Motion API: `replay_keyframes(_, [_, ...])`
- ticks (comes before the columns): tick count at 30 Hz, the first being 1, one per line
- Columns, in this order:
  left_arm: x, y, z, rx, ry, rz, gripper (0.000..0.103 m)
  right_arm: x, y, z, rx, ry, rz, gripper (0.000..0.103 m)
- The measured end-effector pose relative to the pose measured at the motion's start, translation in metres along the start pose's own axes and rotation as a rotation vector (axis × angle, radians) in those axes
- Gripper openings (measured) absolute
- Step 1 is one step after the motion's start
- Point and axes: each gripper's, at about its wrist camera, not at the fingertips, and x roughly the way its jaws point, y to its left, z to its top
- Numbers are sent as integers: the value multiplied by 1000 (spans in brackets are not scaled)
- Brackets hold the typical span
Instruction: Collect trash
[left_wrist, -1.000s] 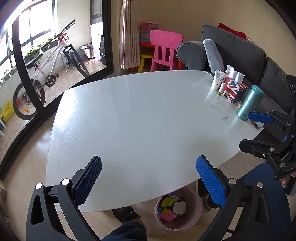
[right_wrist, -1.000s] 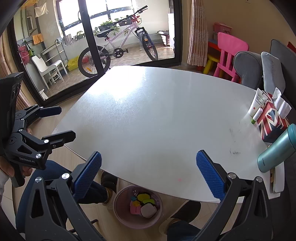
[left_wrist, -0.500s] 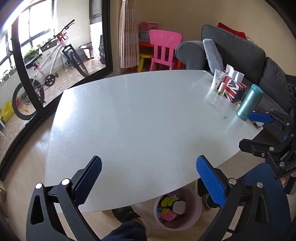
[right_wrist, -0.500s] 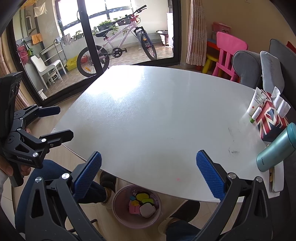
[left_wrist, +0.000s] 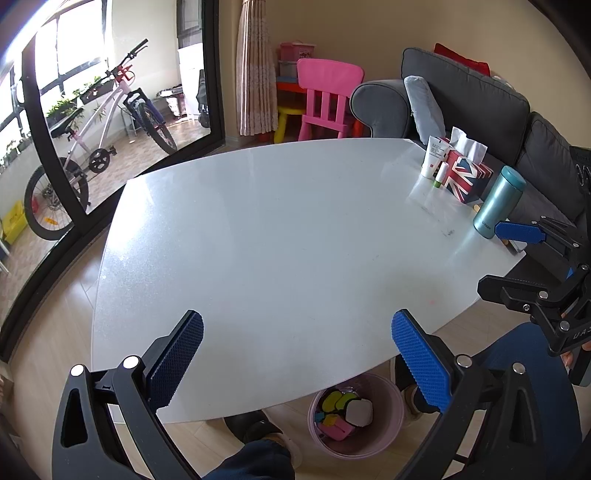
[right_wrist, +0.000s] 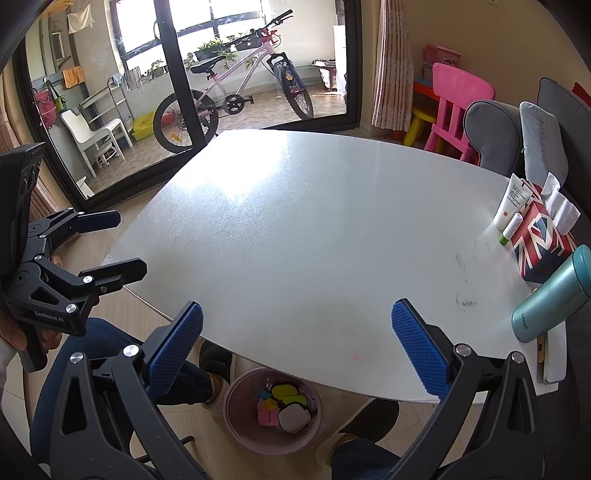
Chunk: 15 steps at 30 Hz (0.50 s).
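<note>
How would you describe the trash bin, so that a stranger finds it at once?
Start from the big white table. On the wooden floor under its near edge, between the person's feet, stands the trash bin. It is a small round pink tub holding colourful scraps, the only container on the floor there.

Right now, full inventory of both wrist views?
Table: 1, white, centre.
Bin: 1, pink, on floor under near table edge, coloured scraps inside.
Tissue box: 1, flag print, table's right edge.
Flask: 1, teal, beside the tissue box.
Tubes: 2, white, beside the tissue box.
Bicycle: 1, white-pink, behind glass.
Chair: 1, pink, far side.
Sofa: 1, grey, right.
Left gripper: open, empty.
Right gripper: open, empty.
</note>
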Motion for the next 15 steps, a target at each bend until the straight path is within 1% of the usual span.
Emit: replay_keyframes(15, [1,0,0,0,0,-3,98,0,0,0,2,0,1,100])
